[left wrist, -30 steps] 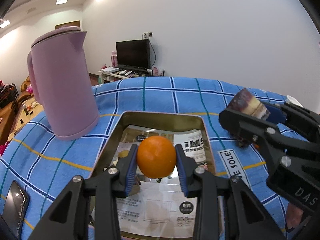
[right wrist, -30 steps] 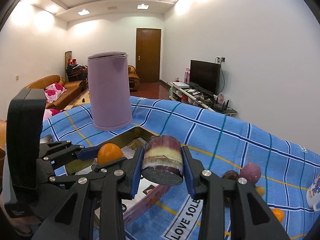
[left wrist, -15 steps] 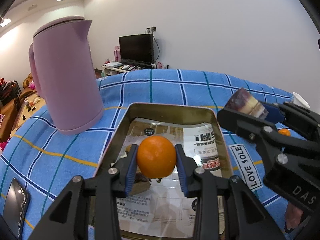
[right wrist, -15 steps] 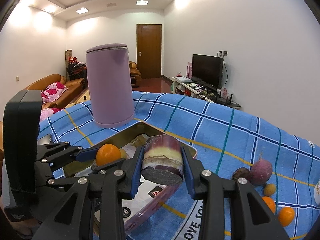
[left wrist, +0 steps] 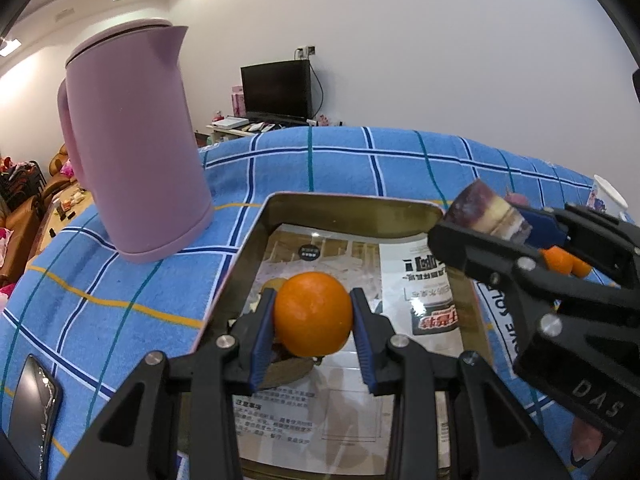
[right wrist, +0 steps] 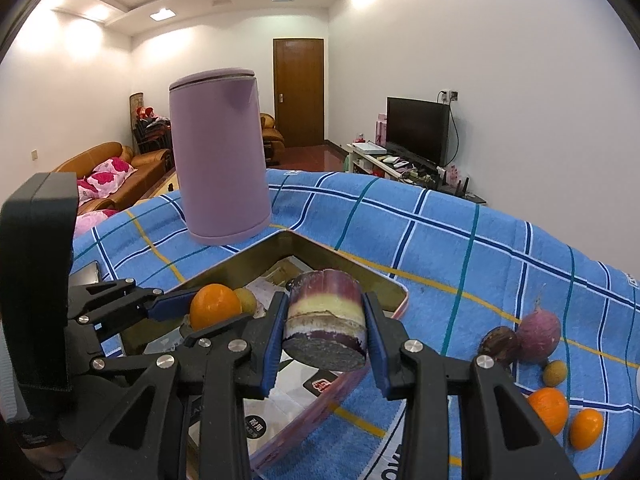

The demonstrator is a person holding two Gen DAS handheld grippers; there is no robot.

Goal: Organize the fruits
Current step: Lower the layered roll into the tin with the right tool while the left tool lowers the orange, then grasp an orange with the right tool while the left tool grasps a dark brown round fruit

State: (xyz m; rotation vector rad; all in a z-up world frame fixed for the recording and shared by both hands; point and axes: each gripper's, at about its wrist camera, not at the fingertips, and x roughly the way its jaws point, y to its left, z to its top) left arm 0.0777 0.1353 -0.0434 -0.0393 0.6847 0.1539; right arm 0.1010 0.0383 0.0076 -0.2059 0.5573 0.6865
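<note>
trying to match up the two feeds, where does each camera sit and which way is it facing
Left wrist: sits on the left tongs, looking down along them over the tray; its fingers clamp an orange, with the right tongs at its right edge.
Right wrist: sits on the right tongs, facing across the tray toward the door; it grips a sugarcane piece, with the left tongs at left.
Shared: kettle, tray, orange, sugarcane piece, checked cloth, television.
</note>
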